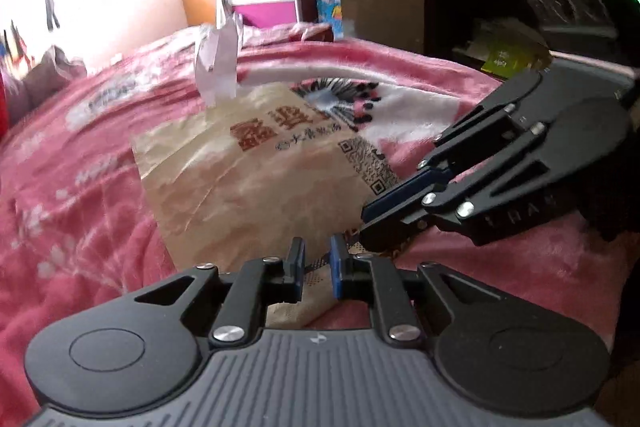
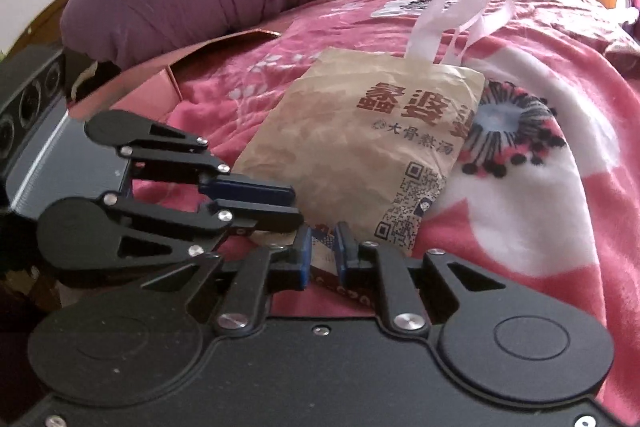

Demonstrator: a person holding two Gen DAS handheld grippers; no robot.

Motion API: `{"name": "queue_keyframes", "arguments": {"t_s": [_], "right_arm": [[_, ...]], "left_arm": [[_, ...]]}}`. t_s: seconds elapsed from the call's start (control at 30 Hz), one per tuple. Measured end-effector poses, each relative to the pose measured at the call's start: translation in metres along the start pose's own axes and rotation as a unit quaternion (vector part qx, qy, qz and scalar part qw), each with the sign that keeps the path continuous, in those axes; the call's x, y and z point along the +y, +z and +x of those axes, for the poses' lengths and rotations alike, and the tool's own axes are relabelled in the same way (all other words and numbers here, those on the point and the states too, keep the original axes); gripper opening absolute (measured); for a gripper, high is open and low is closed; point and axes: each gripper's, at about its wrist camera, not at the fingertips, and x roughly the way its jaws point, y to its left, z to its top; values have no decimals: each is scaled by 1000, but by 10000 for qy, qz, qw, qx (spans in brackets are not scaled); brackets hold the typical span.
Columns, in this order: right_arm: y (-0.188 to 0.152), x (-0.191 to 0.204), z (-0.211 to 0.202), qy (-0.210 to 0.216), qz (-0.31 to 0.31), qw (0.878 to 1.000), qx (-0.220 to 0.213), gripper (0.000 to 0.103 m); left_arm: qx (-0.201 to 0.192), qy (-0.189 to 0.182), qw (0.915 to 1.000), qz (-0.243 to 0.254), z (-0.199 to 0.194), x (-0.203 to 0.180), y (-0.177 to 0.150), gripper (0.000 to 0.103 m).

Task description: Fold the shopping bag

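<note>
A tan shopping bag (image 2: 360, 151) lies flat mid-bed on a pink blanket (image 2: 540, 227). Left claw (image 1: 316, 263) and right claw (image 2: 322, 255) each pinch its near bottom edge. Thin fabric could slip free if lifted unevenly.

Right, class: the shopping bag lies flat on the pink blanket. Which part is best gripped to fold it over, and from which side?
Grip the bottom edge of the shopping bag, the end nearest both grippers and opposite the white handles. Come in low from that near side: the bag lies flat, so only its thin edge fits between the fingers. The left gripper and right gripper already sit at that edge, probably to carry it towards the handles.
</note>
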Motion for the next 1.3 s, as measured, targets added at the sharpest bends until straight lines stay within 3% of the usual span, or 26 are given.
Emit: {"name": "queue_keyframes", "arguments": {"t_s": [0.4, 0.73, 0.83, 0.93, 1.13, 1.3], "right_arm": [[-4, -13, -8, 369, 74, 9993, 79, 11], [-2, -17, -7, 534, -114, 9985, 83, 11], [-2, -17, -7, 542, -220, 9982, 107, 12], [-2, -16, -6, 549, -269, 9981, 114, 12], [-3, -12, -6, 508, -302, 9982, 131, 12], [-2, -13, -5, 566, -322, 9978, 154, 12]], "left_arm": [[155, 129, 9994, -267, -16, 31, -22, 12], [323, 145, 9994, -8, -28, 34, -18, 12], [-61, 354, 9992, 171, -43, 29, -12, 13], [-485, 144, 9987, -10, -44, 24, -7, 13], [-103, -117, 9998, 108, -13, 5, -10, 12], [104, -304, 9995, -41, -16, 20, -19, 12]]}}
